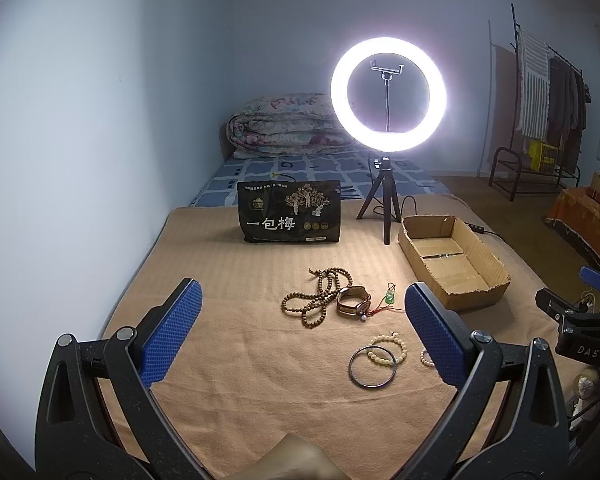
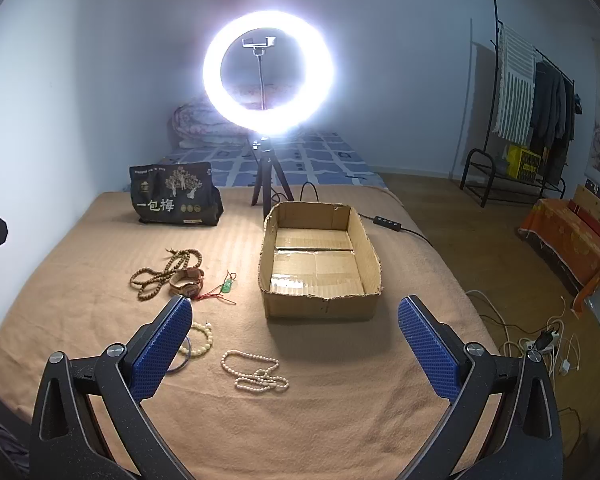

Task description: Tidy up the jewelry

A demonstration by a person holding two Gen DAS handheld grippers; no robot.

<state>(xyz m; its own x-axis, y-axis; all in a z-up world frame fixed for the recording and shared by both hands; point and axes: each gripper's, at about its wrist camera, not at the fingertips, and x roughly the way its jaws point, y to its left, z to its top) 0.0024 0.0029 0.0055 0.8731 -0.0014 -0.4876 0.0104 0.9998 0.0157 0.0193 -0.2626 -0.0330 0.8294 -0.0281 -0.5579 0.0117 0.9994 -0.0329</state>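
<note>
Grippers: left gripper (image 1: pixel 302 304) and right gripper (image 2: pixel 295 318) both hover above the blanket (image 2: pixel 340 420) with their blue pads spread wide; neither has hold of anything
Left gripper view: its fingers frame the wooden beads and the watch; its right pad hides part of the pearl necklace
Right gripper view: the front wall of the box sits between its fingers; the pearl necklace lies just below the gap
Box: open cardboard box (image 2: pixel 320 306) (image 1: pixel 476 300) on the blanket, right of the jewelry – only tape and folded flaps show on its floor
Wooden beads: long brown strand (image 1: pixel 316 300) (image 2: pixel 160 272) in loose loops, touching the watch
Watch: brown-strapped watch (image 1: pixel 354 300) (image 2: pixel 188 282) curled on its side beside the beads
Pendant: small green pendant (image 1: pixel 389 298) (image 2: pixel 227 287) on a red cord, between the watch and the box
Bracelet: cream bead bracelet (image 1: pixel 388 349) (image 2: pixel 202 340) nearer the grippers, overlapping the bangle
Bangle: thin dark ring (image 1: pixel 373 367) flat on the blanket; in the right view mostly hidden behind the pad
Pearl necklace: pale strand (image 2: pixel 256 372) in a loose tangle – apart from the box
Background: black snack bag (image 1: pixel 290 212) stands upright at the far edge; lit ring lamp (image 1: pixel 388 96) on a tripod beside it
</note>
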